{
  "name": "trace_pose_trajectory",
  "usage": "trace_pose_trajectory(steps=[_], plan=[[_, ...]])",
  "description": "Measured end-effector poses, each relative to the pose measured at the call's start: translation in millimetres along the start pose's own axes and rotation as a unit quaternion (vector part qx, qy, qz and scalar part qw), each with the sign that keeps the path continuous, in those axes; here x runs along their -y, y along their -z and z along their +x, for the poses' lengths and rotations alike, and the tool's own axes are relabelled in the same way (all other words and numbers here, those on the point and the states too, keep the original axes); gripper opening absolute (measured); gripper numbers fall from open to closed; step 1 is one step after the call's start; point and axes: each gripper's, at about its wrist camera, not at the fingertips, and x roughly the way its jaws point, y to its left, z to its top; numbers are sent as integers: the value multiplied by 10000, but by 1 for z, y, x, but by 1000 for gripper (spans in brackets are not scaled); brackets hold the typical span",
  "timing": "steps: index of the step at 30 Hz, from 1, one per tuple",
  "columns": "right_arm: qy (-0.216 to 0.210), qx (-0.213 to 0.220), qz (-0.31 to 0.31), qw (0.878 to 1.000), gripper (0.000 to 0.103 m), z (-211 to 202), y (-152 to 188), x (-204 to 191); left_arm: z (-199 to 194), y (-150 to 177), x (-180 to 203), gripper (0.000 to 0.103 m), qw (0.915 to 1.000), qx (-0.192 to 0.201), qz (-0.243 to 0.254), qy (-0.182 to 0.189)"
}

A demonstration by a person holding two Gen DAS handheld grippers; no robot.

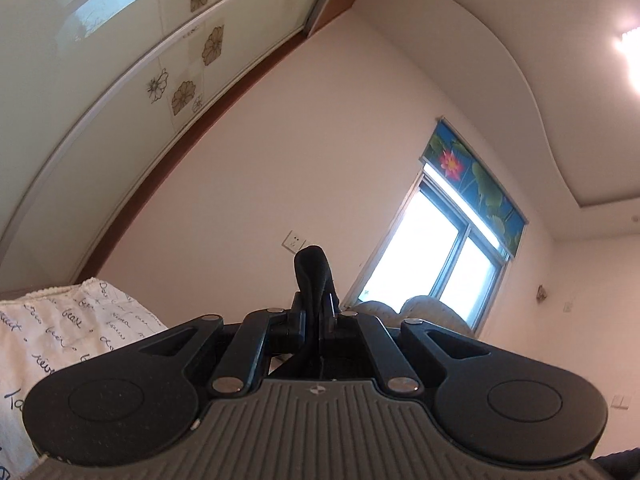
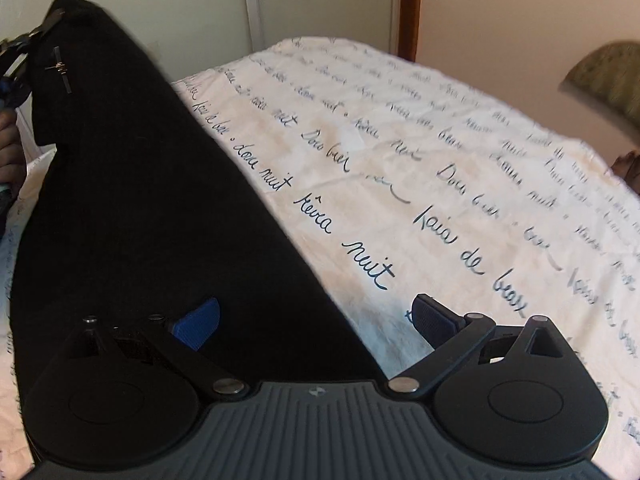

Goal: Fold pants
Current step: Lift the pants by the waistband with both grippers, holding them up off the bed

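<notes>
The left gripper (image 1: 318,300) points up toward the wall, its jaws closed on a bunched fold of the black pants (image 1: 312,276), which pokes up between the fingers. In the right wrist view the pants (image 2: 136,200) hang as a broad dark sheet over the left side, lifted at the top left corner where the left gripper (image 2: 24,46) pinches the fabric beside a small metal clasp (image 2: 60,67); part of a hand (image 2: 10,148) shows just below. The right gripper (image 2: 316,316) angles down at the bed with its jaws wide and nothing between them; its blue left pad (image 2: 198,322) sits against the pants' dark surface, the right pad (image 2: 434,316) over the sheet (image 2: 440,160). The sheet is cream with rows of dark cursive script; "nuit", "de" and "Dors bien" can be read, the rest is too blurred. A blind (image 1: 476,188) with a pink lotus hangs over the window (image 1: 432,264).
</notes>
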Motion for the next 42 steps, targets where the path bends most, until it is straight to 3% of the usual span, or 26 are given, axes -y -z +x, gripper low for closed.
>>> trace_pose_trajectory(steps=[1,2,3,4,5,8,17,18,20,23,27,29,31,33,35,38,42], plan=[[-159,-51,43,9999,102,3,-2,3,0,0,-3,5,10000,-6,-14,-11],[-295,-110,61,9995,87,5,-3,5,0,2,-5,5,10000,-50,-14,-25],[-394,-179,62,9990,47,7,-6,7,2,3,-6,5,9999,-112,-28,-47],[-483,-264,82,9985,28,10,-8,8,3,5,-7,5,9998,-158,-36,-67],[-523,-364,124,9979,18,12,-10,7,4,6,-11,5,9998,-189,-27,-100],[-634,-573,0,9963,16,15,-12,0,4,5,-15,5,9997,-182,-72,-115],[-677,-350,307,9966,16,9,-9,0,-1,4,-20,5,9995,-119,-202,-196],[-776,-427,330,9955,15,11,-9,-2,-1,4,-21,5,9994,-130,-217,-243],[-771,-442,248,9957,3,12,-9,-8,0,2,-22,5,9990,-159,-270,-329],[-478,-178,-172,9985,3,-20,-11,-37,-2,-2,-26,5,9977,-209,-476,-439],[-525,512,-259,9970,3,-84,-4,-67,-16,-13,-28,5,9944,-333,-837,-561],[-795,749,-152,9939,3,-107,14,-87,-29,-18,-29,16,9911,-490,-962,-776],[-973,744,-106,9924,3,-113,37,-111,-46,-21,-30,24,9849,-649,-1021,-1239],[-1095,668,94,9917,3,-103,64,-127,-69,-23,-31,46,9752,-694,-1086,-1798],[-1197,542,394,9905,3,-83,86,-133,-91,-25,-30,48,9646,-734,-1236,-2212],[-1192,512,689,9892,3,-64,102,-133,-115,-32,-13,49,9600,-883,-1251,-2346],[-1168,605,816,9879,3,-66,104,-131,-125,-33,25,63,9616,-1324,-1037,-2170]])
